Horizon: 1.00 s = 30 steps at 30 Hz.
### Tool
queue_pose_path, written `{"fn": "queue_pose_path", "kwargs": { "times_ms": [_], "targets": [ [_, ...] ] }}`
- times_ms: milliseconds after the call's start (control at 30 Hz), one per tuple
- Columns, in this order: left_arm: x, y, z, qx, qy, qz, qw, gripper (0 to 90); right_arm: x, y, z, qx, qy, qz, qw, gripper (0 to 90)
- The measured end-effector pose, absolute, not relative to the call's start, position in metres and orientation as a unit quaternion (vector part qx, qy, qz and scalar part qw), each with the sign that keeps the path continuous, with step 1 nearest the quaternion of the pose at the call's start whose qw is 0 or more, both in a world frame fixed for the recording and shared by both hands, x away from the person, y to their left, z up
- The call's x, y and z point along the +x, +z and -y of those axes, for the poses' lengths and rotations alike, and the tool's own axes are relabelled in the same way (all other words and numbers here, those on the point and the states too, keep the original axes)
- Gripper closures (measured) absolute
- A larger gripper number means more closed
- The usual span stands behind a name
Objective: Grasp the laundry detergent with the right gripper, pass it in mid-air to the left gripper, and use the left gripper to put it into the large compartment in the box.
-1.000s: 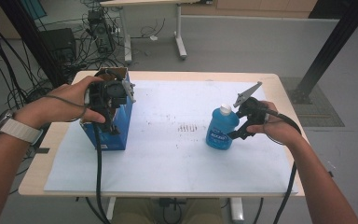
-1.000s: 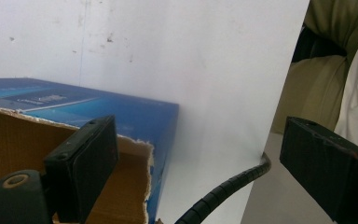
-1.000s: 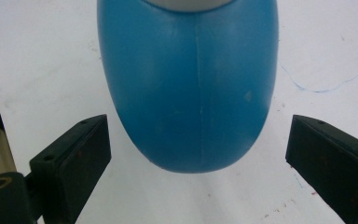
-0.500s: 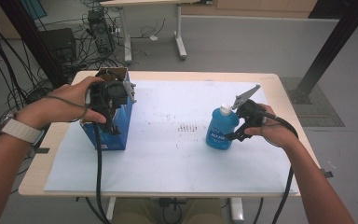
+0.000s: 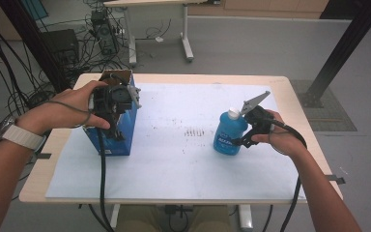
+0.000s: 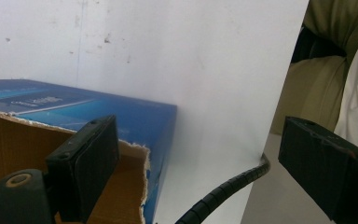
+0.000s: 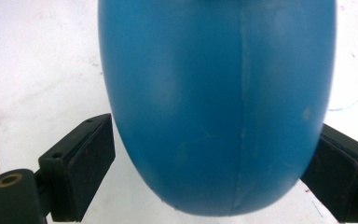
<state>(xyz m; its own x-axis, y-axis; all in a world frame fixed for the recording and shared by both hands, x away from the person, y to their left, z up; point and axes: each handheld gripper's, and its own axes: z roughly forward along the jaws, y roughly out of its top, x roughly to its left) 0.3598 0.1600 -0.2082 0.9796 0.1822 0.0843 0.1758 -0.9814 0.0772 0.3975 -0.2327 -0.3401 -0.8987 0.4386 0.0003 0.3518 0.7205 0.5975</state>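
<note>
Bottle [image 5: 229,133] | blue plastic, white cap | upright | between right gripper [image 5: 241,141] jaws

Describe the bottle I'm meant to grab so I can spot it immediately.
Start at the white sheet covering the wooden table. On its right half, the blue plastic bottle stands upright between the right gripper's fingers. Unlike the open blue cardboard box at left, it is rounded, with a white cap.

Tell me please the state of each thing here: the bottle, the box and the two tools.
Blue bottle: upright, white cap on, between the right tool's jaws.
Blue box: standing, top open, torn edge.
Left tool: open, one jaw over the box opening.
Right tool: jaws at the bottle's sides, grip unclear.
</note>
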Motion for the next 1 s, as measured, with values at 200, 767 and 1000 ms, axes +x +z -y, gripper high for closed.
{"fn": "queue_pose_path", "kwargs": {
  "times_ms": [200,767,1000],
  "targets": [
    [0.36,-0.208,-0.159,0.995,0.046,-0.086,0.033,12.8,0.398,-0.345,0.233,0.217,0.317,-0.92,0.074,10.8],
    [0.36,-0.209,-0.161,0.995,0.045,-0.087,0.031,12.8,0.397,-0.351,0.234,0.22,0.34,-0.911,0.08,13.6],
    [0.36,-0.209,-0.161,0.995,0.045,-0.088,0.032,12.8,0.397,-0.354,0.234,0.218,0.343,-0.91,0.078,14.8]
  ]
}}
